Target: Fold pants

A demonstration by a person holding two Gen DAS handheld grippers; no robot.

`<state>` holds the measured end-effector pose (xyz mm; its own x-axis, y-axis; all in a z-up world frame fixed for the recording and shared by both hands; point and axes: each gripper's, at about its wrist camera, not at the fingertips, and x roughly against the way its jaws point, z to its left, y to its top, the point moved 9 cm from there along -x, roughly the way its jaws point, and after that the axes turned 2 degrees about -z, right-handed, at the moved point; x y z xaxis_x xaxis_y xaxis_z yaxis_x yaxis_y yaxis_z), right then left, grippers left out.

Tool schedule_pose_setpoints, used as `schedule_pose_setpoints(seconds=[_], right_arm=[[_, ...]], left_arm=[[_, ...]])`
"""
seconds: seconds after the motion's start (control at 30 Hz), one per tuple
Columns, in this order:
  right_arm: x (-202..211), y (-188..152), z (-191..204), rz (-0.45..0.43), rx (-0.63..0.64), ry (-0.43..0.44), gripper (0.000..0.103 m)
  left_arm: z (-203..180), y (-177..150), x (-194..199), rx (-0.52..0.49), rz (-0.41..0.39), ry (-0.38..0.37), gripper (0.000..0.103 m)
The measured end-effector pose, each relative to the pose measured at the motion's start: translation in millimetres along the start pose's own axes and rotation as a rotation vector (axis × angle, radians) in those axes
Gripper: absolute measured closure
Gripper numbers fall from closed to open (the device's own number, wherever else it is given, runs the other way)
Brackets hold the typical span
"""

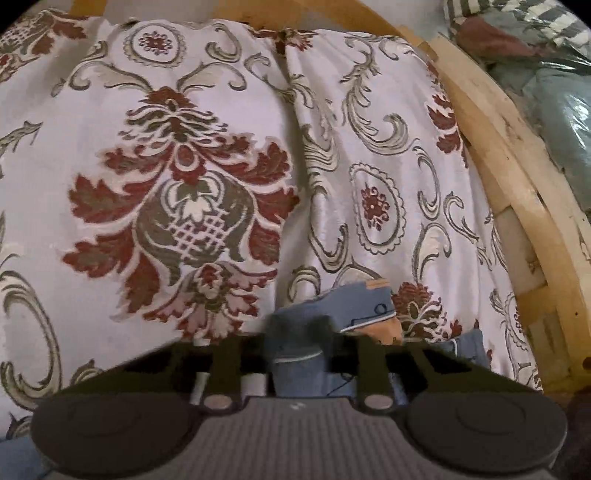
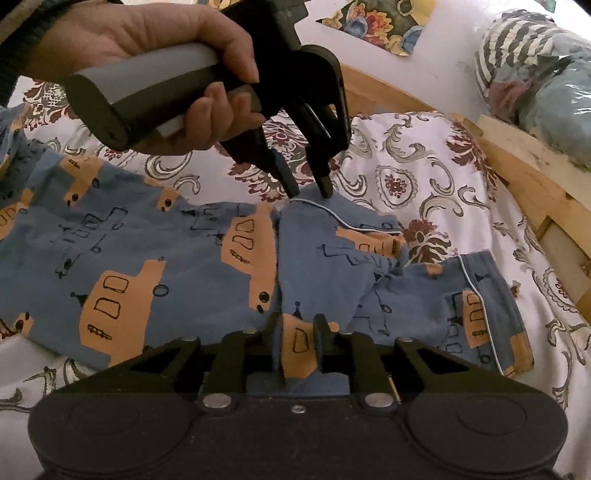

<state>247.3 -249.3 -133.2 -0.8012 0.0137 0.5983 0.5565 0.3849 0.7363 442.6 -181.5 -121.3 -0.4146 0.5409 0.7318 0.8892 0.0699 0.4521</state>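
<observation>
Blue pants (image 2: 147,258) printed with orange trucks lie spread across a patterned bedspread (image 2: 443,177), legs running left and a white-piped edge to the right. A hand (image 2: 147,33) holds my left gripper (image 2: 308,194) at the far edge of the pants, its tips pinching the piped hem. In the left wrist view the left gripper (image 1: 301,332) is shut on a bunch of the blue cloth (image 1: 354,302). My right gripper (image 2: 298,332) grips the near edge of the pants, a fold of blue and orange cloth pressed between its fingers.
The white bedspread (image 1: 184,147) with red and grey floral figures covers the bed. A curved wooden bed frame (image 1: 517,192) runs along the right side. Beyond the wooden bed frame (image 2: 535,177) sit plastic-wrapped bundles of striped and teal fabric (image 2: 546,85).
</observation>
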Motion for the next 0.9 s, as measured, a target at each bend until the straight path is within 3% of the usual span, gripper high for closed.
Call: schedule_pose_setpoints(seconds=[0.07, 0.17, 0.37, 0.53, 0.77, 0.9], right_arm=[[0, -1, 0, 0.003, -0.009, 0.001, 0.087], [1, -1, -1, -0.006, -0.036, -0.001, 0.103], [13, 2, -11, -0.041, -0.126, -0.022, 0.103], [29, -4, -29, -0.061, -0.257, -0.056, 0.103], [48, -23, -45, -0.055, -0.441, -0.041, 0.103], [49, -33, -52, -0.024, -0.518, -0.021, 0.103]], left_arm=[[-3, 0, 1, 0.003, 0.000, -0.002, 0.097], [-9, 1, 5, -0.004, -0.013, -0.012, 0.099], [-37, 3, 20, -0.022, -0.053, -0.036, 0.100], [-84, -3, 30, -0.083, -0.072, -0.093, 0.100], [-169, -34, 18, -0.262, -0.024, -0.150, 0.100], [-200, -59, -7, -0.350, 0.031, -0.115, 0.100]])
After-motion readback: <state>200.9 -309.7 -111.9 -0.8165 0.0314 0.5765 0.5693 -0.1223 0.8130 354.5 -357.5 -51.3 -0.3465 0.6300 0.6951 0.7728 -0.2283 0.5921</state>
